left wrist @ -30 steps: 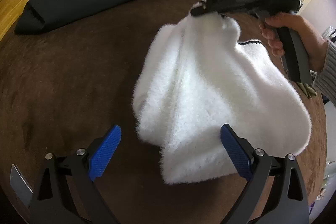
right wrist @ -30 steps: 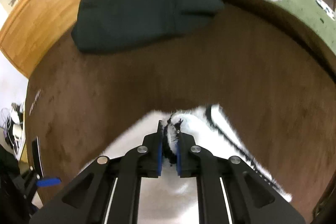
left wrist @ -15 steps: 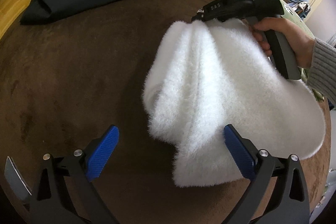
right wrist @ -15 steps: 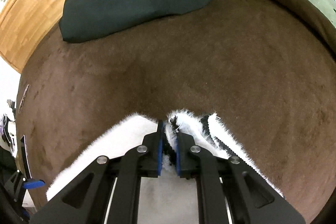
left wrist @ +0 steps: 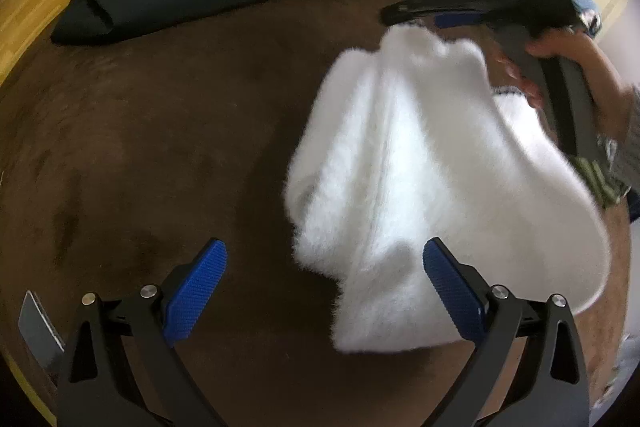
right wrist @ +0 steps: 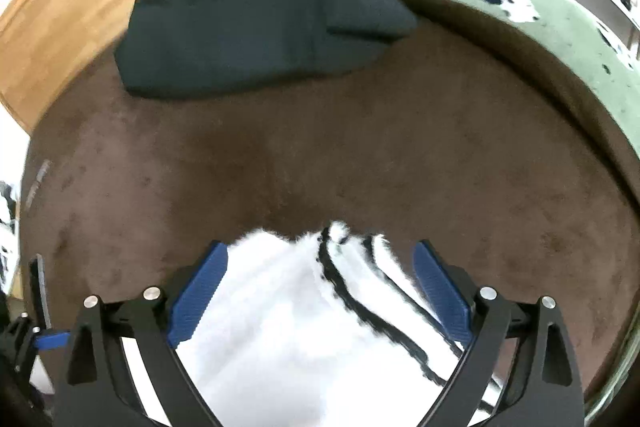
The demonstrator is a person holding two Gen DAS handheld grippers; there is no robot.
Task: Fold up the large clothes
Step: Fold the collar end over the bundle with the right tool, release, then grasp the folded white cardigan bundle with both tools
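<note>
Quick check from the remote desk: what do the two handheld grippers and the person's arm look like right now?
Both are black frames with silver rivets. The left gripper and the right gripper each carry two ribbed blue finger pads. From the left wrist view, the right one has a long black handle gripped by the right hand, a green light glowing on top, and a grey ribbed knit sleeve.

Our right gripper (right wrist: pixel 320 287) was pinching the top edge of the fluffy white garment (left wrist: pixel 432 187). Its jaws have just been opening wide, so the black-trimmed edge now lies loose between them on the brown blanket (right wrist: pixel 360 147), not squeezed anymore.
</note>
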